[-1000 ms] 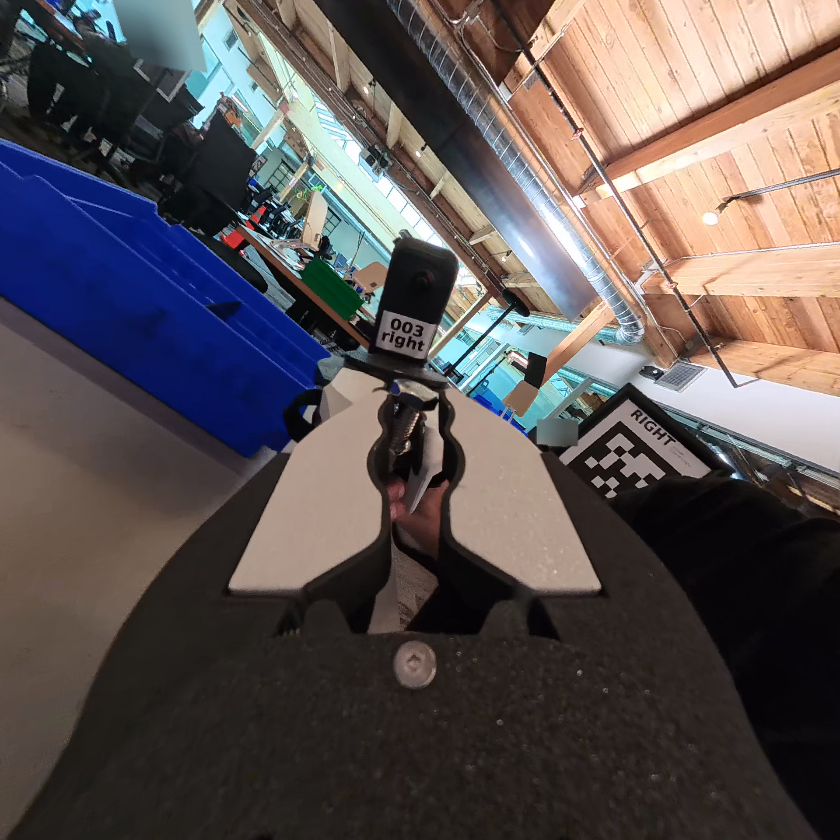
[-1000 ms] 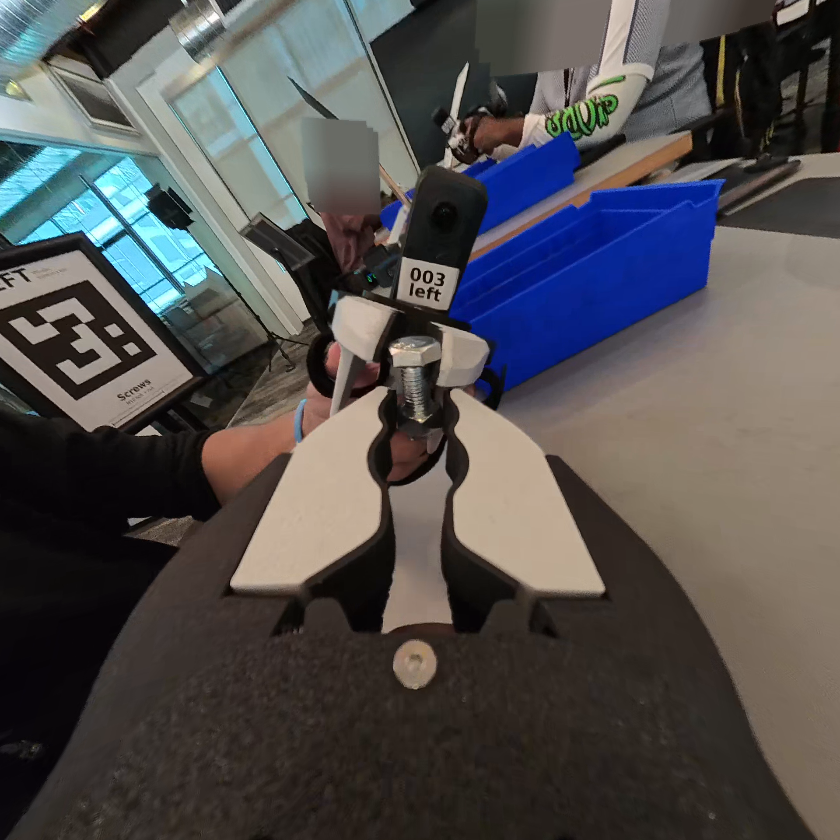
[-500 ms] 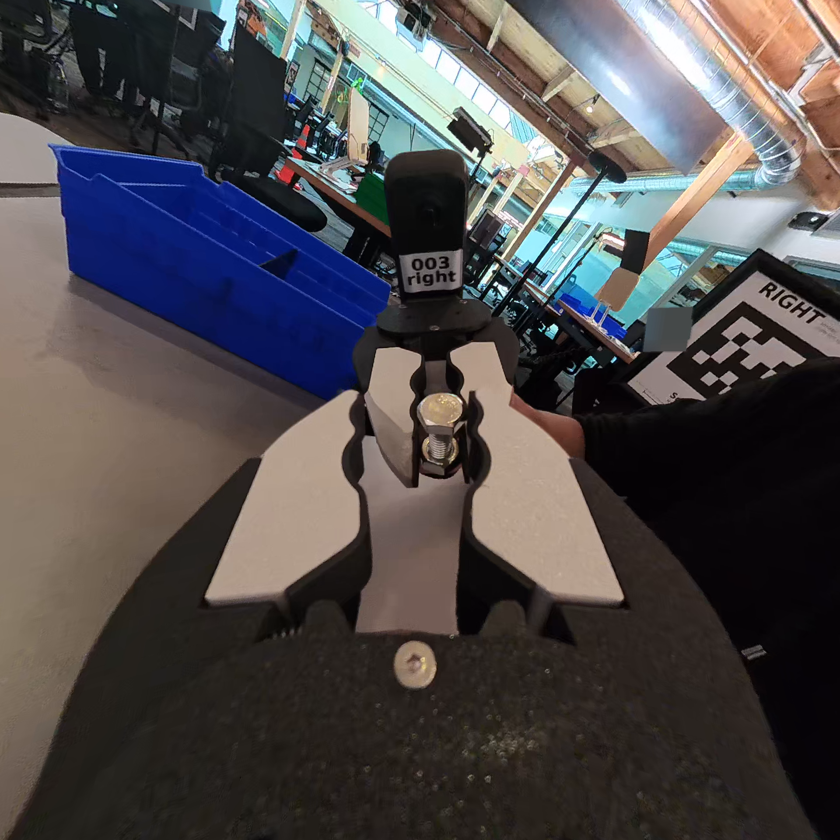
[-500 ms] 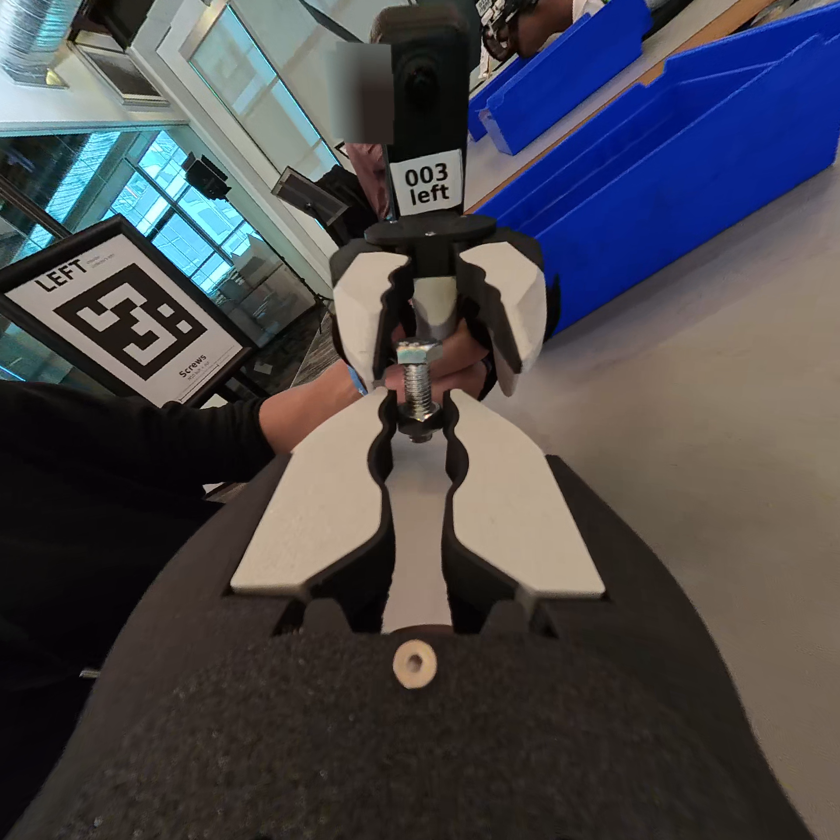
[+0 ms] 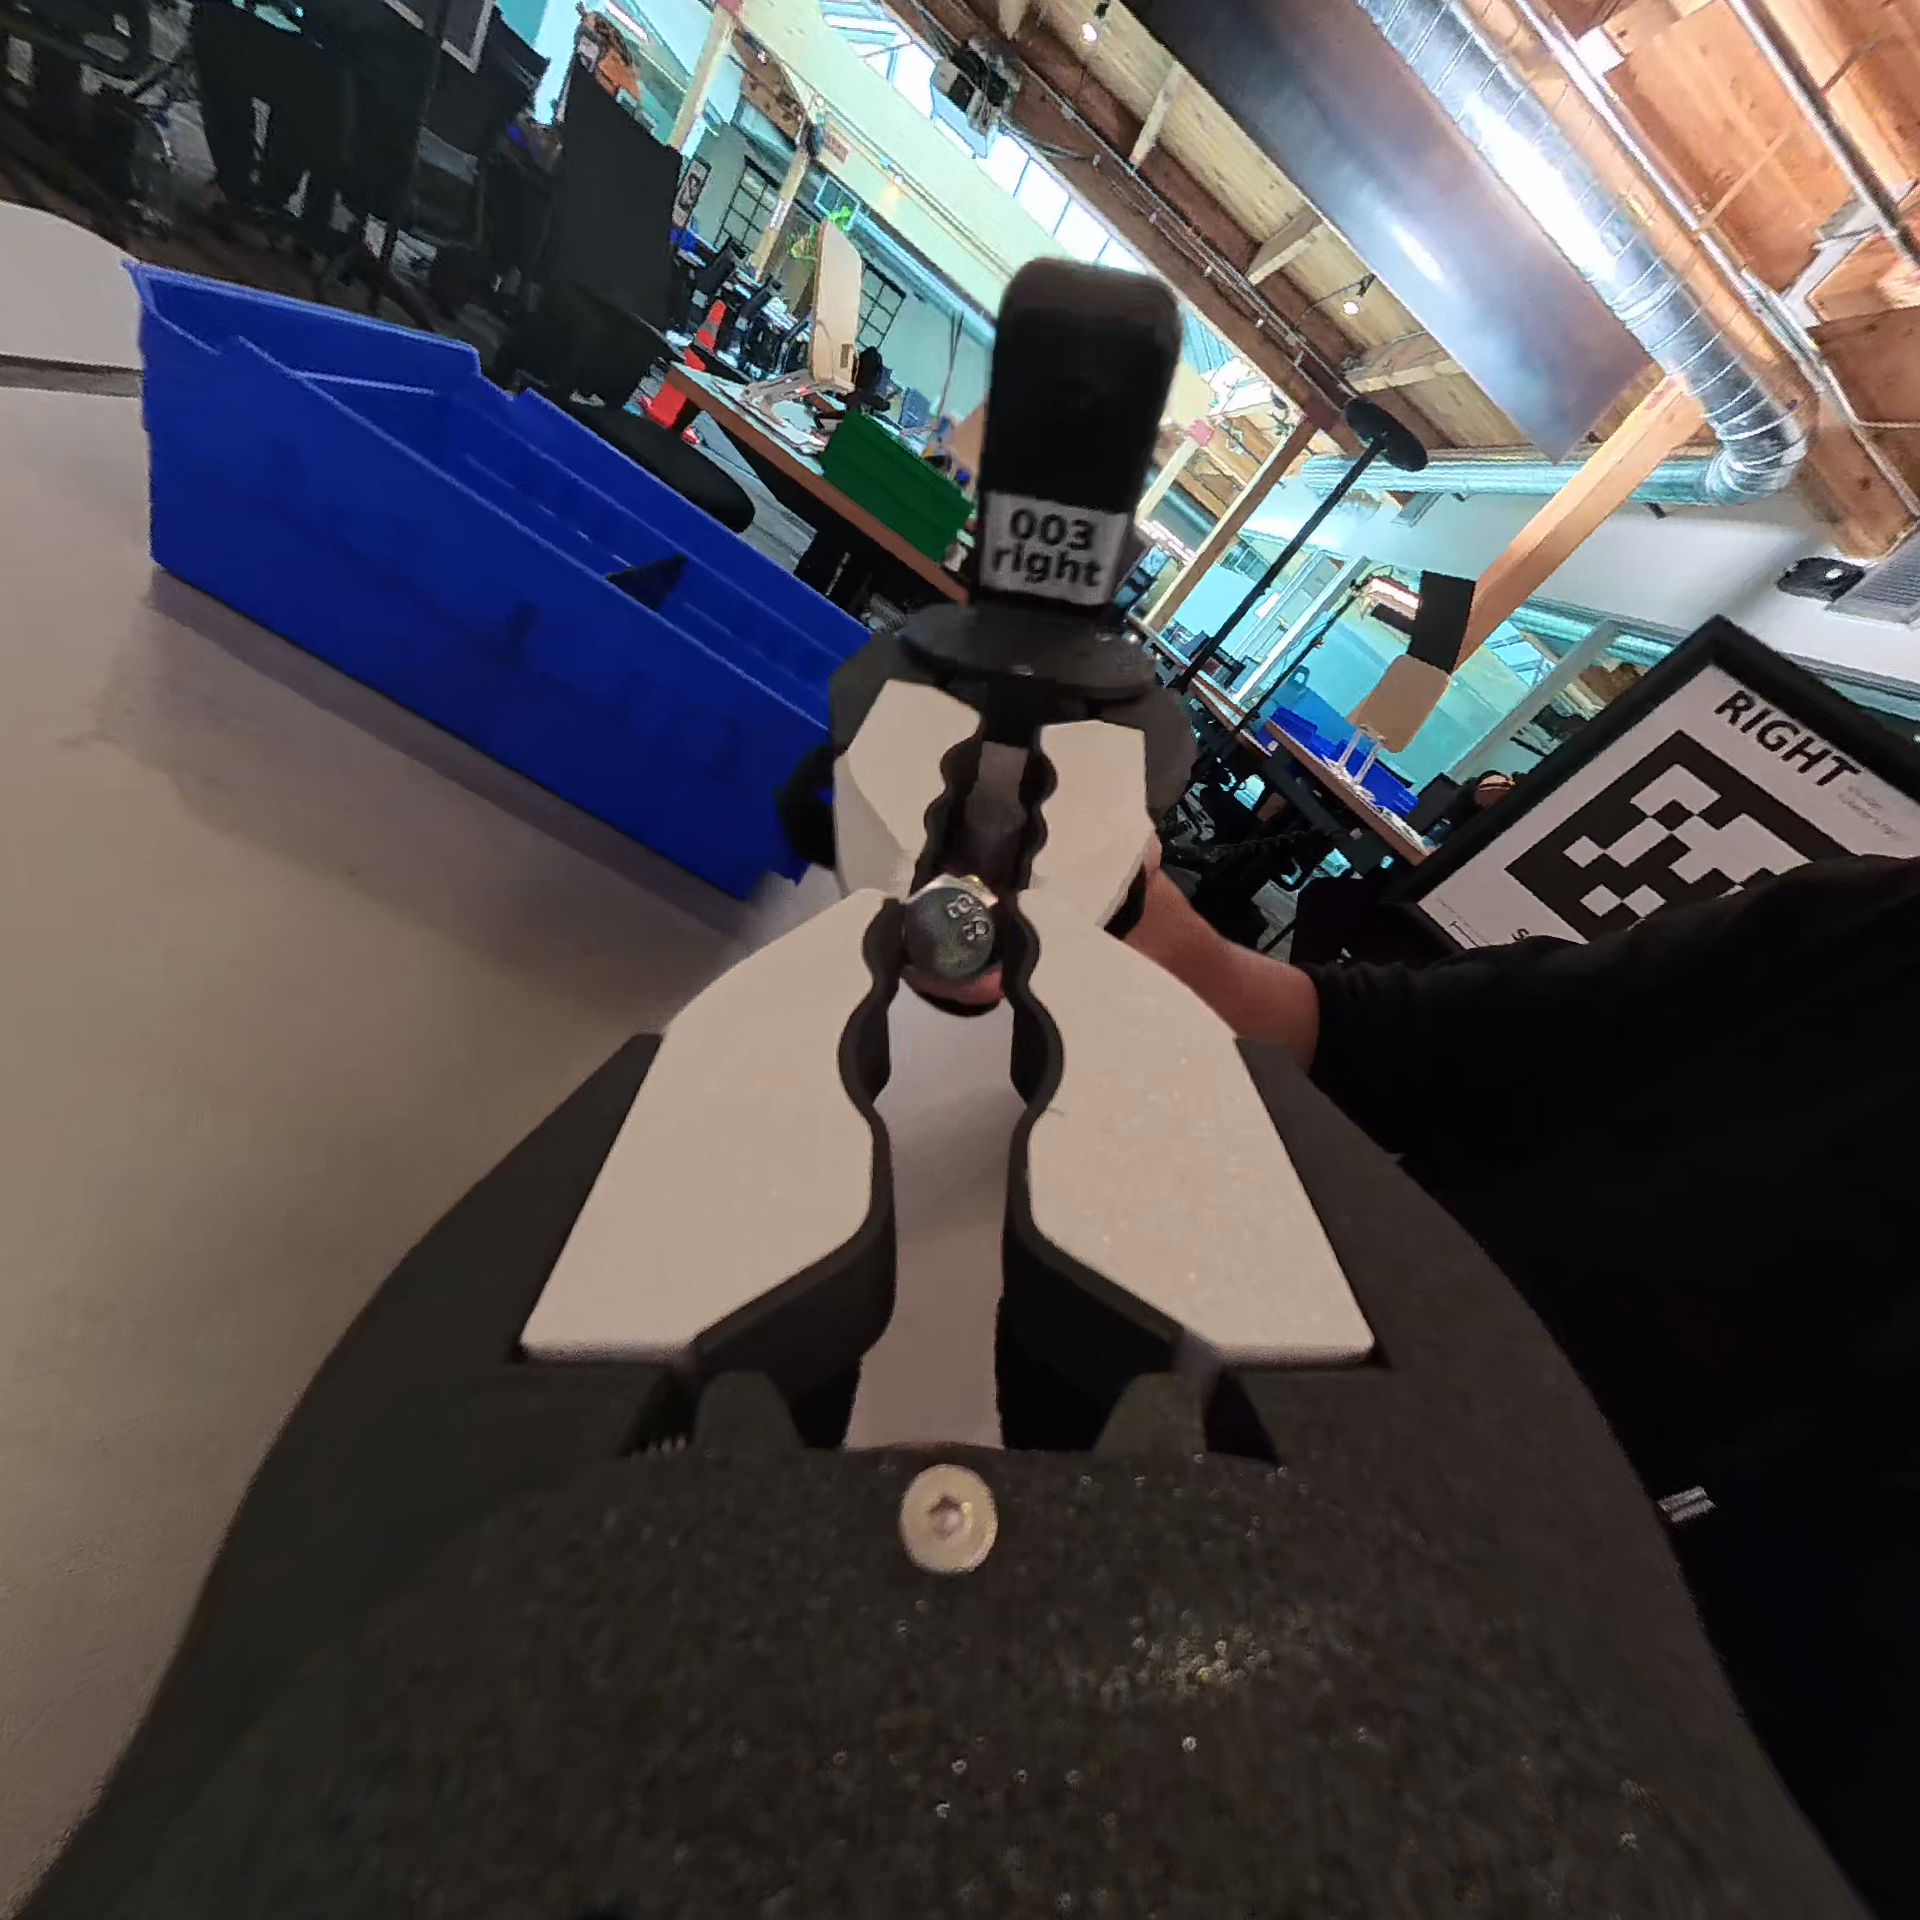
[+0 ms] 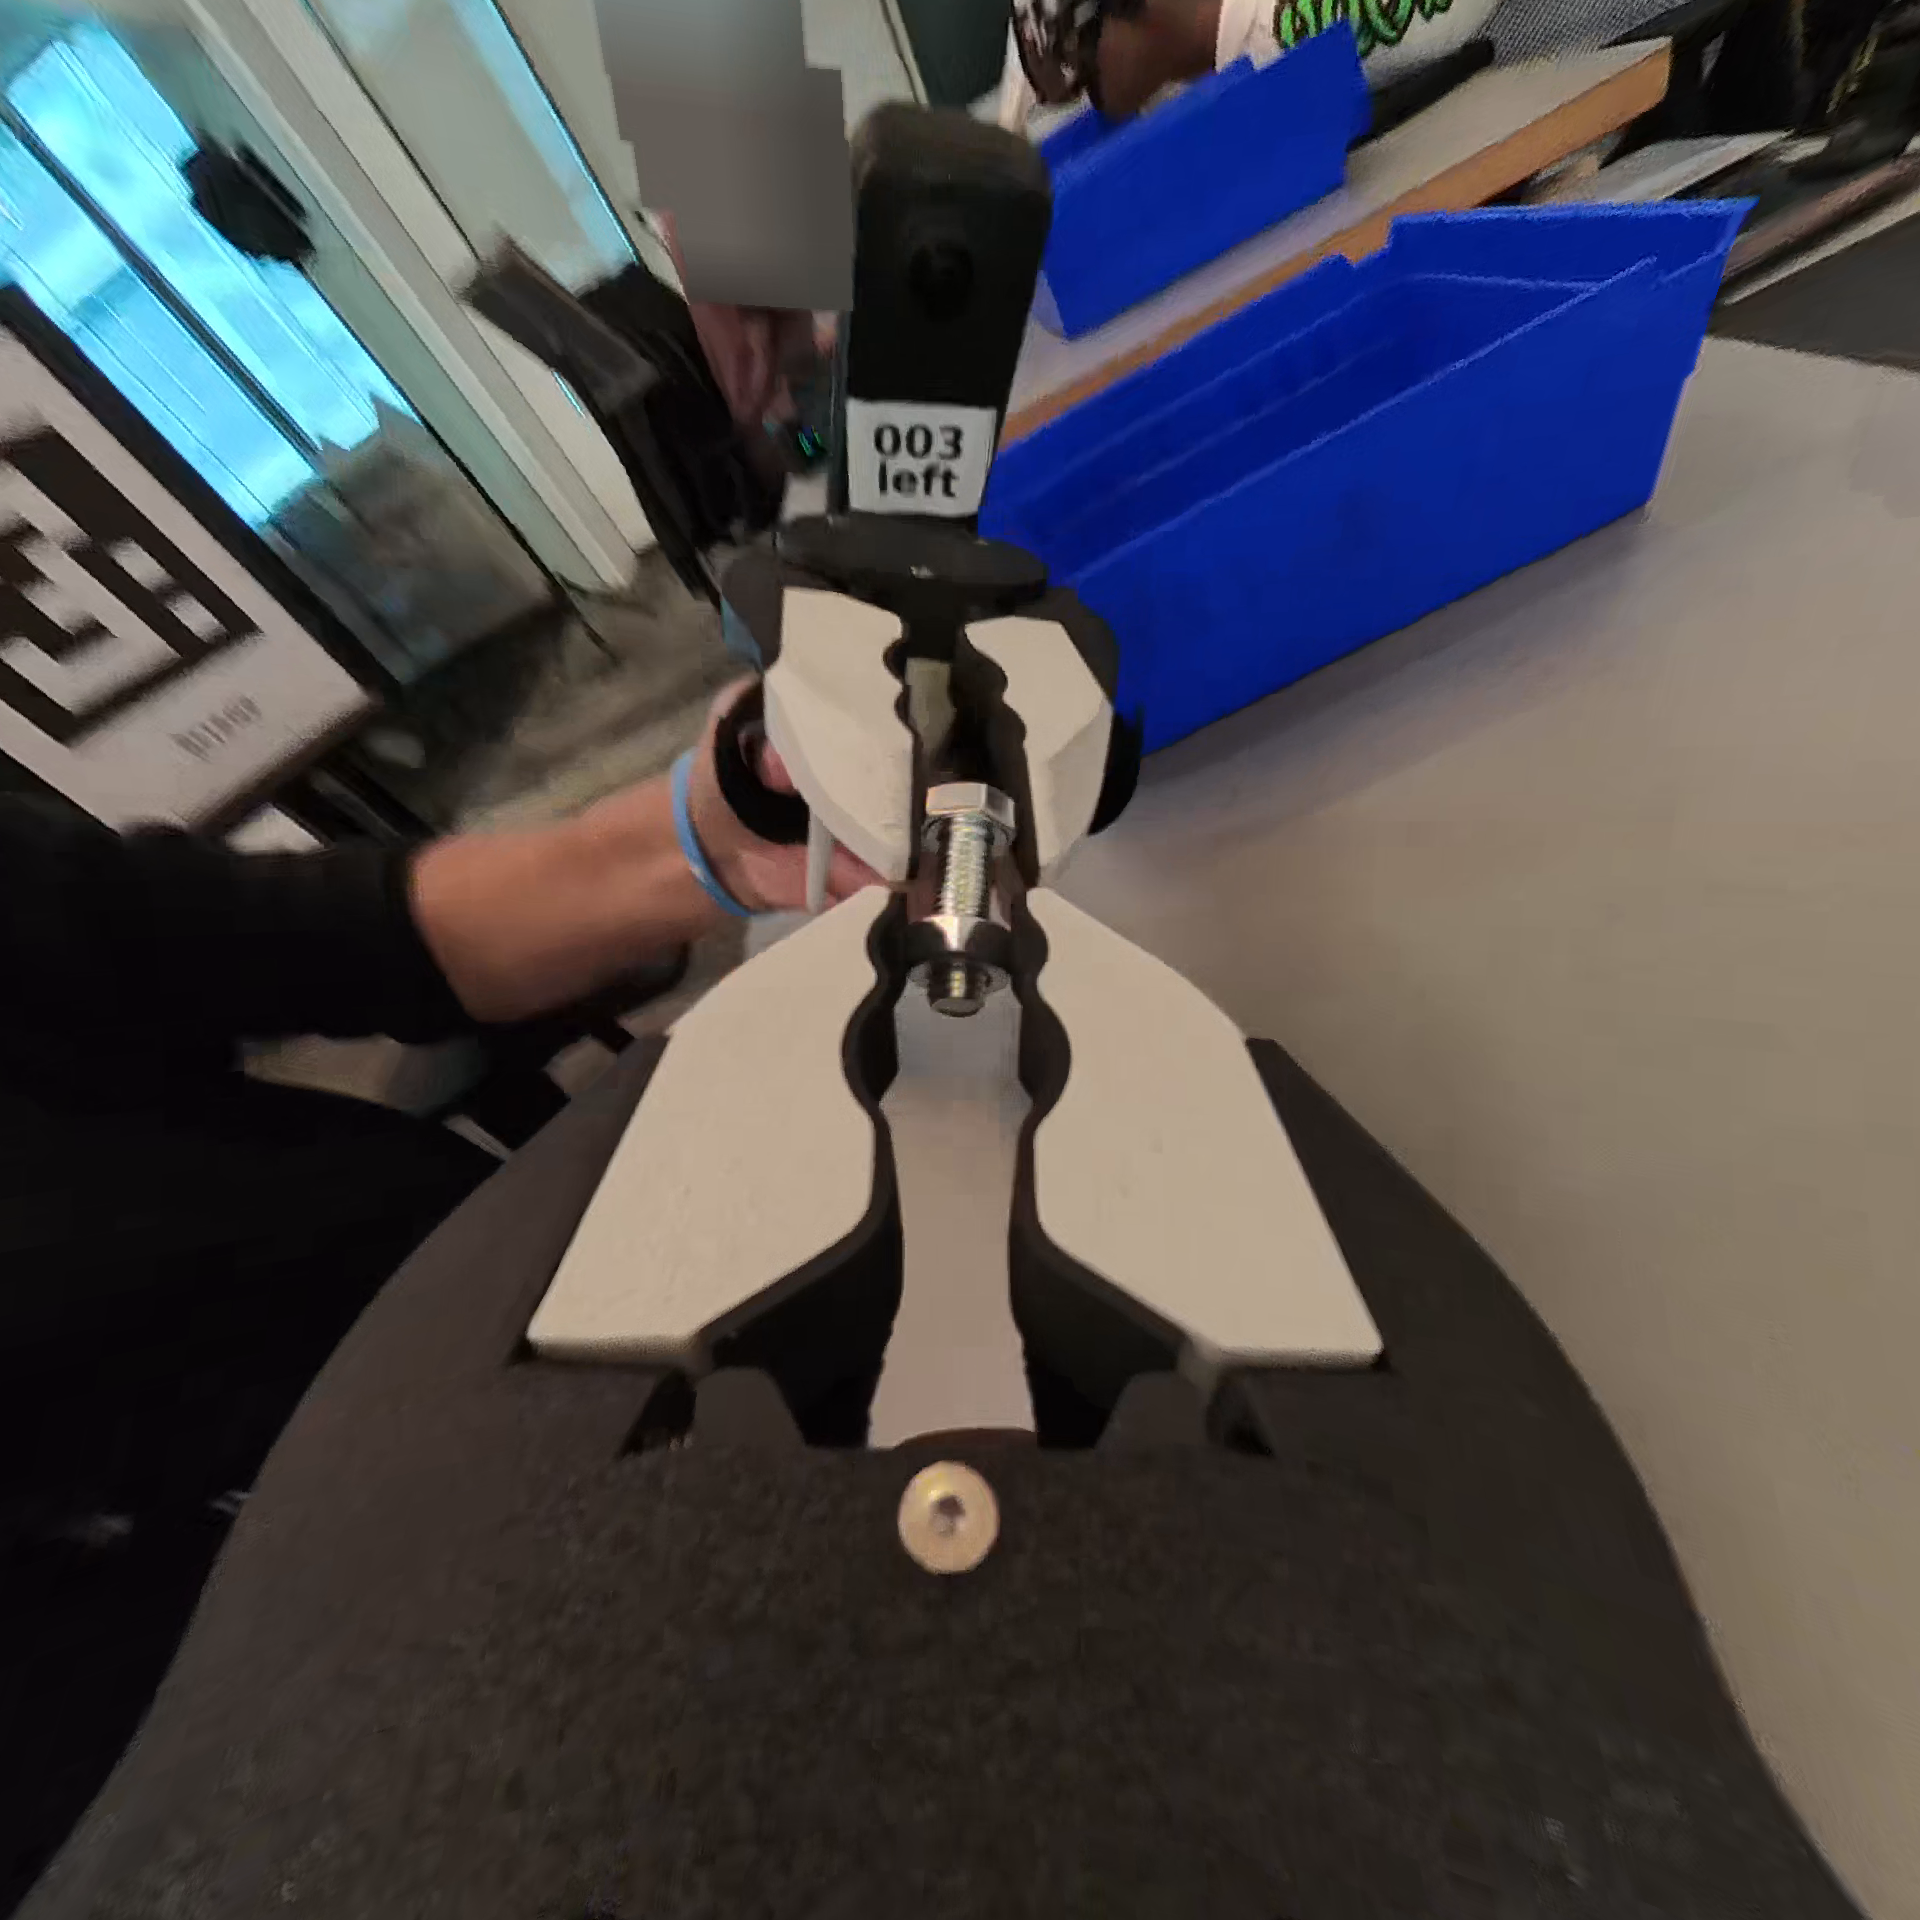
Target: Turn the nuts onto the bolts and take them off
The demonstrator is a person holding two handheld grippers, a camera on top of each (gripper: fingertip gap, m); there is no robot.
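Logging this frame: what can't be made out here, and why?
- Left wrist view: the nut, hidden behind the bolt head.
- Both views: what the blue bin holds, hidden by its walls.
- Right wrist view: the framed marker sign, blurred and cut off by the left edge.

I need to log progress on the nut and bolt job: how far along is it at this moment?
Done: the nut is threaded on near the bolt tip, whose end pokes through. In hand: the left gripper clamps the bolt head, the right gripper clamps the nut, both held above the table. Left: the rest of the turning; bare thread shows between nut and head. Direction cannot be told.
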